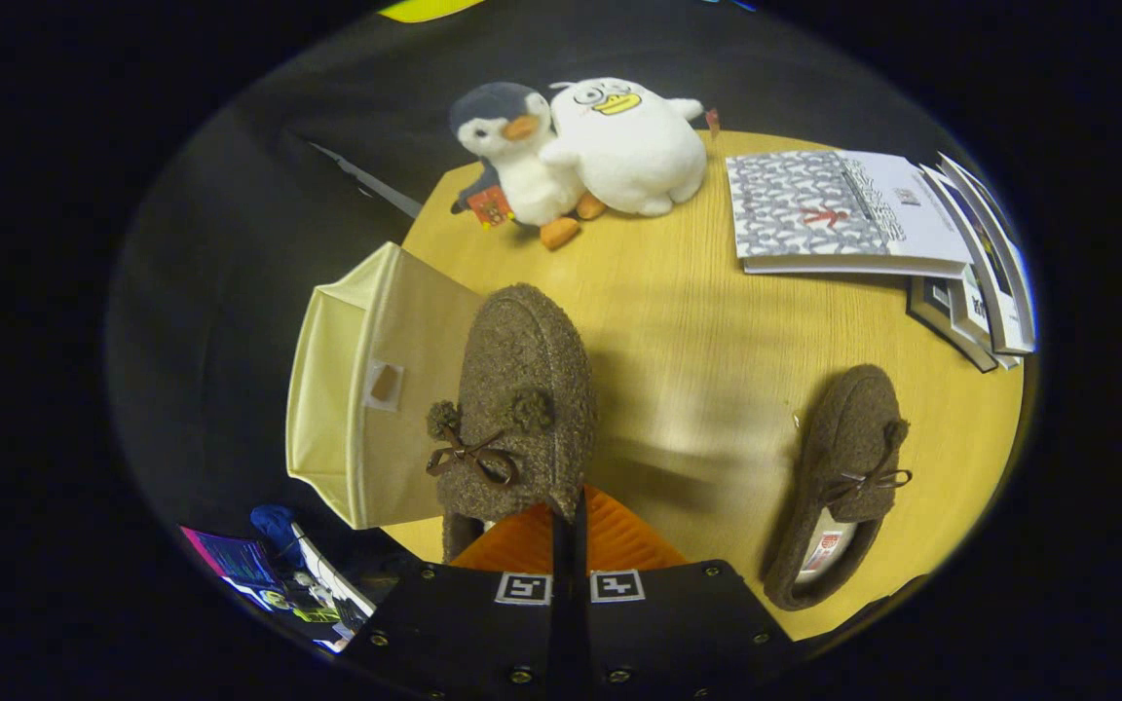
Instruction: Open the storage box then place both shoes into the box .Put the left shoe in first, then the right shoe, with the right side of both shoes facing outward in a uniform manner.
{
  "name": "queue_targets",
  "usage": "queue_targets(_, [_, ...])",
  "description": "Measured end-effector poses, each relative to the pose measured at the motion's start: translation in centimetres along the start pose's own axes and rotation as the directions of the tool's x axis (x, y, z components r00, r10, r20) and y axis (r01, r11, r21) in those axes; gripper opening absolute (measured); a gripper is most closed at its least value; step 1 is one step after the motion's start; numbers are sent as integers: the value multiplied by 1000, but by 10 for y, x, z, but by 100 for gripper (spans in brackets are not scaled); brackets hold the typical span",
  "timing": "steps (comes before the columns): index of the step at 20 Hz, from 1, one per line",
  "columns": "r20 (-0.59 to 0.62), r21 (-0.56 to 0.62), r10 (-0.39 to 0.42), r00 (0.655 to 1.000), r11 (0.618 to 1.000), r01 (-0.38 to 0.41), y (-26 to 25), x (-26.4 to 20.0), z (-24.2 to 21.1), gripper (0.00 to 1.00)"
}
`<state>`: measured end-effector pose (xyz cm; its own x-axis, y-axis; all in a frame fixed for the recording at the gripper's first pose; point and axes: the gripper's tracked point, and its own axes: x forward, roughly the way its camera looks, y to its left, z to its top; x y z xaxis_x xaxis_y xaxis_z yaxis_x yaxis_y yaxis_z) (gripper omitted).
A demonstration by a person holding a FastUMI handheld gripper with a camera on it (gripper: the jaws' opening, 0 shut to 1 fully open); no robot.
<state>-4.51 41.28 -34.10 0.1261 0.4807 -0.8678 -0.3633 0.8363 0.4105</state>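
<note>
Above table (pixel 717 321) – gripper (pixel 569 526) pinching shoe (pixel 522 399) at heel – beside storage box (pixel 366 389).

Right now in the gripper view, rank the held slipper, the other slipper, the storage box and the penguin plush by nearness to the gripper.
1. Held slipper, clamped by the gripper.
2. Storage box, beside that slipper.
3. Other slipper, on the opposite side, about as near; too close to call.
4. Penguin plush, far across the table.

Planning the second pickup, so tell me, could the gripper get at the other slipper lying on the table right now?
Probably not yet: the gripper is shut on the held slipper, beside the storage box. The other slipper lies uncovered on the table, so access looks free once released.
</note>
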Motion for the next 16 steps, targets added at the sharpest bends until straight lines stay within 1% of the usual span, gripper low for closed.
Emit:
queue_targets(4, [37,-80,56,998,995,-53,43,-34,19,0])
queue_targets(8, [41,-158,111,993,982,-103,92,-46,36,0])
queue_targets(12, [40,-238,138,990,963,-124,139,-32,63,0])
queue_targets(16, [6,-292,133,991,948,-126,176,4,80,0])
